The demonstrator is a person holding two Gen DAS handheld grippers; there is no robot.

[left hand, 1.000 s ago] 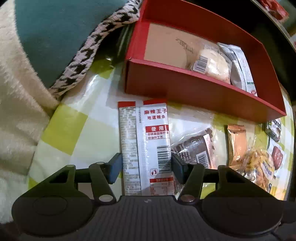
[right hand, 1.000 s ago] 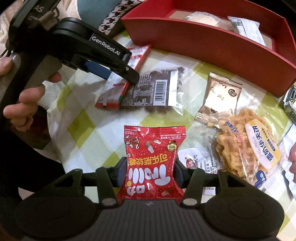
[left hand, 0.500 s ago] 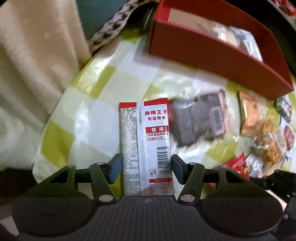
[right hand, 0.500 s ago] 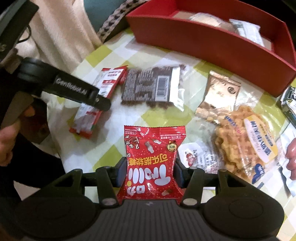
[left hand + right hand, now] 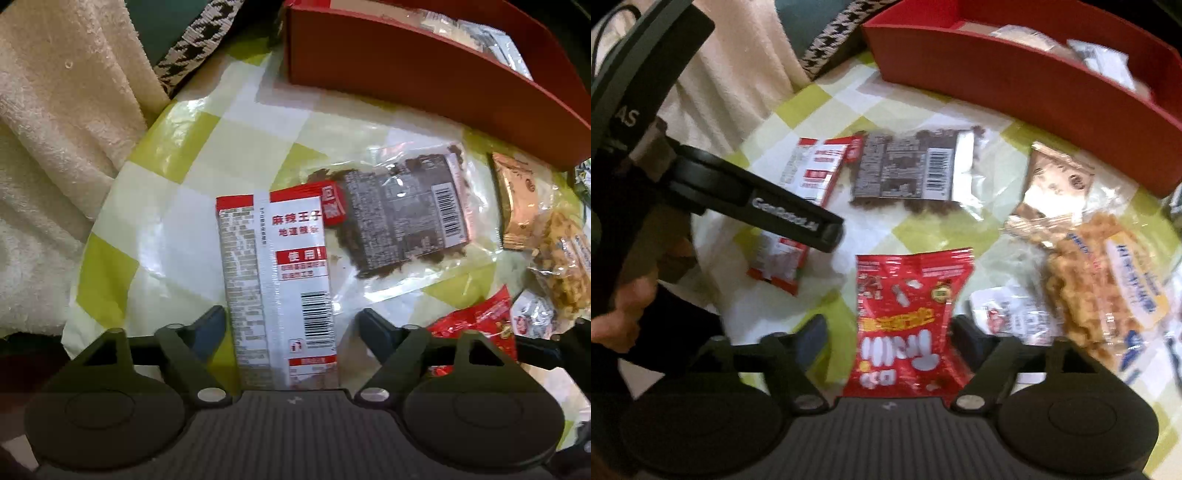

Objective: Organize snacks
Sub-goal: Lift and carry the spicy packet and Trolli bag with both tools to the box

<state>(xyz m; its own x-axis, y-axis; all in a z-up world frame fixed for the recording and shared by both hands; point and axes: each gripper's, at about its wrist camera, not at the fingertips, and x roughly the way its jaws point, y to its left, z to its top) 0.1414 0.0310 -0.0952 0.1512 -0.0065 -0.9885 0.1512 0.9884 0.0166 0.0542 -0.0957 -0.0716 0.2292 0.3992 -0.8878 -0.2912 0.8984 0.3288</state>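
Snacks lie on tabletop [image 5: 177, 221] near red box [image 5: 424, 74]. Left tongs [image 5: 291, 325] just opening off white packet [image 5: 277, 277]; right tongs [image 5: 890, 336] opening off red bag [image 5: 908, 321]. Lift clear b4 next grab, w/o dragging.

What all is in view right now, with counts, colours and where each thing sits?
Box: one, red, back of table, wrapped snacks inside.
Tablecloth: one, green-white check.
Spicy strip packet: one, red-white, between the open left gripper's jaws.
Dark snack bag: one, brown, mid-table.
Red snack bag: one, between the open right gripper's jaws.
Copper sachet: one, near box.
Fried snack bag: one, golden, right.
Hand: one, far left.
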